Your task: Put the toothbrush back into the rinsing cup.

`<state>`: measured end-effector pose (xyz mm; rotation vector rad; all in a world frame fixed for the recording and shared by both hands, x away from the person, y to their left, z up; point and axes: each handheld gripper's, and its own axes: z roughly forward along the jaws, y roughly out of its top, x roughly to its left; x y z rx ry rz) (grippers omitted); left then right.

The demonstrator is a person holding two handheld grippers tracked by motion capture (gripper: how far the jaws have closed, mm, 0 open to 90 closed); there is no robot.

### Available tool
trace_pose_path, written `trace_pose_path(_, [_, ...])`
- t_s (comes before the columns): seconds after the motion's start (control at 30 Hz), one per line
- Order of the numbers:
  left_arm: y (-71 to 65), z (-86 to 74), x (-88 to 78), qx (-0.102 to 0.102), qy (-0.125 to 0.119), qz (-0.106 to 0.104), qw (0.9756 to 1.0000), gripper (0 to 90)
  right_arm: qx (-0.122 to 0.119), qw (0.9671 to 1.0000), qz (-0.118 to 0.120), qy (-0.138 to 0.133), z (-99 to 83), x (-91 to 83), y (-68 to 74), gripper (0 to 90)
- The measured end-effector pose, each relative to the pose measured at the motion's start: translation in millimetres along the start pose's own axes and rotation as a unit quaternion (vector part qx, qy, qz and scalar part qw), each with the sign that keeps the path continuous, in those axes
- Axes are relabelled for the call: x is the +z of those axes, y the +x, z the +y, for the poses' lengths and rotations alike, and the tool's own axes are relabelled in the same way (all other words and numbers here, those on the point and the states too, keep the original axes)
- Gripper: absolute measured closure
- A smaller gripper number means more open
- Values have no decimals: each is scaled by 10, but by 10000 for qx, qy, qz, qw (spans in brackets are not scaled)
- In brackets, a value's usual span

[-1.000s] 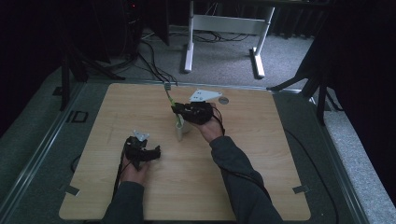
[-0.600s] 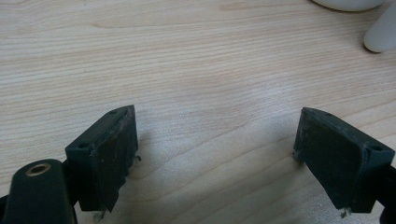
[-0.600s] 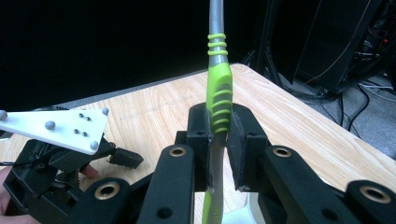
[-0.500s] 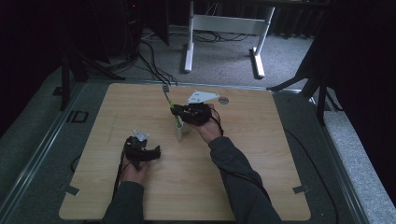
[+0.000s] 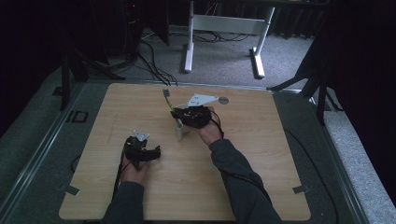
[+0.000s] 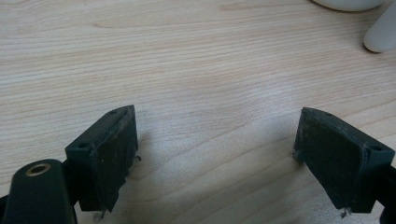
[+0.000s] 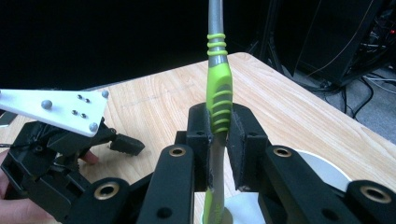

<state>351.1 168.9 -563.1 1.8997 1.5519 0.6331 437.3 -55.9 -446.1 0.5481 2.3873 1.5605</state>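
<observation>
Standing upright in the middle of the right gripper view, the toothbrush has a grey stem and a lime-green ribbed grip, and your right gripper has its two black jaws pressed against that grip from both sides. Its lower end drops into a small white cup at the bottom centre of that view. From the high view, the toothbrush leans up and to the upper left from the cup, just above the centre of the frame, and your right gripper sits over the cup with your right hand behind it. A small grey disc lies on the table a little to the right, near the far edge.

Your left gripper rests low in the lower-left part of the wooden table, well apart from the cup. In the left gripper view its jaws stand wide apart with nothing between them, just bare wood grain, and a white rounded object shows at the upper right corner.

Beyond the table, a white desk frame and cables sit on the grey floor at the top of the frame.
</observation>
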Motion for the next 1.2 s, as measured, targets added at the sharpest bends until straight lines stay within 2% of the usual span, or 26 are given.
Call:
trace_pose_path(0.33, [0, 0, 1, -1, -4, 1, 10000, 141, 12, 9999, 96, 103, -70, -13, -16, 784])
trace_pose_path(0.37, [0, 0, 0, 2, -1, 0, 10000, 141, 15, 9998, 154, 119, -78, -13, -26, 762])
trace_pose_path(0.43, [0, 0, 0, 0, -1, 0, 10000, 141, 83, 9990, 400, 155, -101, -7, -47, 624])
trace_pose_path(0.5, [-4, -1, 2, -6, -15, -9, 10000, 141, 139, 9990, 358, 218, -122, 2, -55, 488])
trace_pose_path(0.63, [-5, 0, 1, 3, -7, -10, 10000, 141, 273, 9985, 406, 249, -164, 6, -85, 408])
trace_pose_path(0.73, [-4, 0, 1, 12, -2, -10, 10000, 141, 280, 9986, 392, 240, -188, -13, -88, 380])
trace_pose_path(1.2, [-4, 0, 0, 20, 2, -16, 10000, 141, 328, 9986, 372, 179, -224, -128, -132, 359])
